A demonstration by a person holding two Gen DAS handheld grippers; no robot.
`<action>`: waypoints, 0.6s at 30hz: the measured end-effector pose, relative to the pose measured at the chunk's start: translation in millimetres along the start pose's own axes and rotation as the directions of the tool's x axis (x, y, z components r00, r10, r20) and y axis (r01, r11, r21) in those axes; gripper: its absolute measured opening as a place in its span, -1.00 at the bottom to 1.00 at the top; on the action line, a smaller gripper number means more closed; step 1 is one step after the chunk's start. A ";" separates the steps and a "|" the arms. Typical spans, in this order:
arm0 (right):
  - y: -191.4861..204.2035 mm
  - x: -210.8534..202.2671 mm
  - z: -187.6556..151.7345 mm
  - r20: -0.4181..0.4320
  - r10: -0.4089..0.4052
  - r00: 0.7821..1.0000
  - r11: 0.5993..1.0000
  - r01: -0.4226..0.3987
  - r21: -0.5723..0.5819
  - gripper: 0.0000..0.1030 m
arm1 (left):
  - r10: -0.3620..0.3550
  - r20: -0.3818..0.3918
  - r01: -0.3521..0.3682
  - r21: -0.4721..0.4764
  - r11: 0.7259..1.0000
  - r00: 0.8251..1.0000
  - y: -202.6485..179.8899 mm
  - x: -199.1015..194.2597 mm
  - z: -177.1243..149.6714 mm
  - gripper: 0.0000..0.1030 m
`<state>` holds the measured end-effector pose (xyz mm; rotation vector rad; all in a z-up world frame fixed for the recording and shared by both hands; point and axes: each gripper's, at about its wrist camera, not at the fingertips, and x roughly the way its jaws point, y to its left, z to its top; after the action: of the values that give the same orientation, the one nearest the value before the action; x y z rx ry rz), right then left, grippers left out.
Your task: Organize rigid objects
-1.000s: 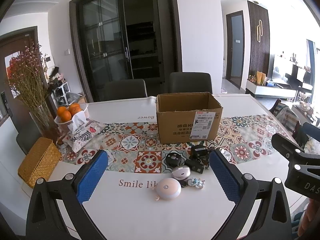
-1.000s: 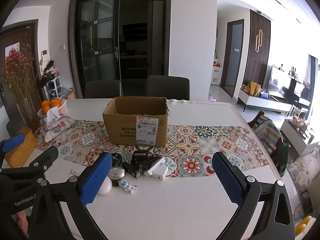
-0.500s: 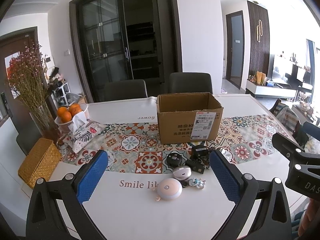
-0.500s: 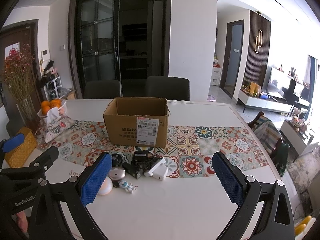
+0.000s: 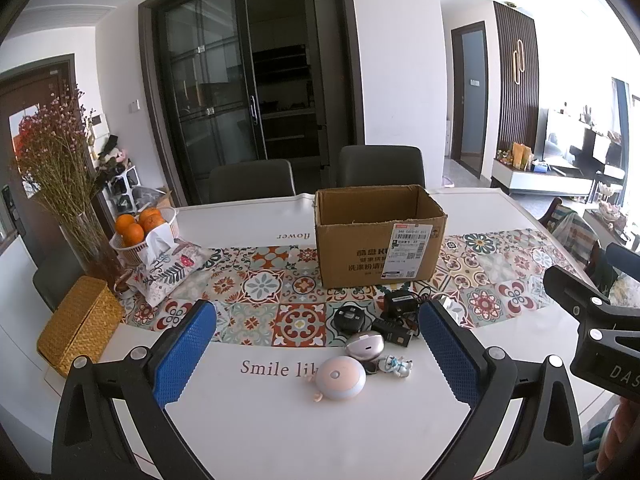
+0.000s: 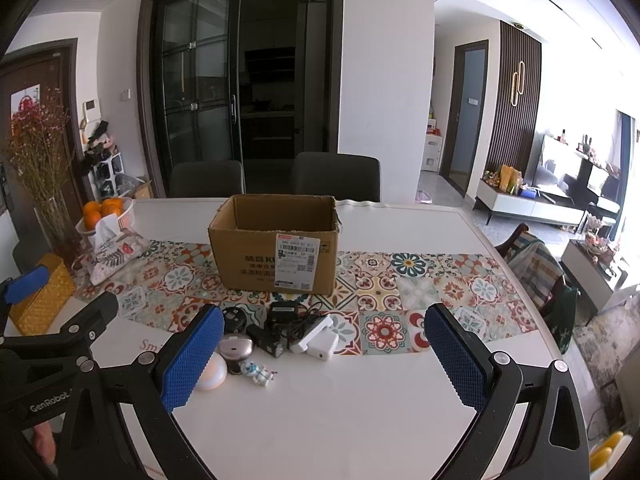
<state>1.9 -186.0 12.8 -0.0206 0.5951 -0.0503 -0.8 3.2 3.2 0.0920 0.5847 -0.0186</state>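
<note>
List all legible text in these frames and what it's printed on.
"Smile lik", cut off by the round pink device: table cover.
"flower", upside down: table cover's far side.
"GenRobot": left tool body.
"DAS", cut off: right tool body.
Cardboard box: Chinese print and shipping label, too small to read.

Each tool is a matte black plastic frame with triangular cut-outs, silver screws at its joints, and two fingers faced with blue diamond-textured pads: left tool (image 5: pixel 316 354), right tool (image 6: pixel 324 354). White "GenRobot" lettering sits at 8 o'clock in the right view, beside a glimpse of skin.
</note>
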 end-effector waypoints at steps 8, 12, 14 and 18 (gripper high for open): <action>6.7 -3.4 0.0 0.007 0.006 1.000 1.000 -0.006 -0.006 0.96 | -0.002 0.004 0.002 -0.001 1.000 1.000 4.0 -2.1 -1.6 1.00; 8.8 -3.2 0.5 0.007 0.005 1.000 1.000 -0.005 -0.009 0.96 | -0.002 0.005 0.002 0.000 1.000 1.000 4.3 -2.3 -1.8 1.00; 7.9 -3.5 0.5 0.007 0.005 1.000 1.000 -0.005 -0.006 0.96 | -0.001 0.004 0.001 0.000 1.000 1.000 3.7 -2.2 -1.8 1.00; 7.0 -3.2 0.3 0.005 0.006 1.000 1.000 -0.006 -0.007 0.96 | -0.002 0.003 0.002 0.001 1.000 1.000 3.6 -2.4 -2.4 1.00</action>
<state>-0.3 -178.8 14.6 -0.0257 0.5900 -0.0419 -4.0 6.9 2.9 0.0923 0.5818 -0.0211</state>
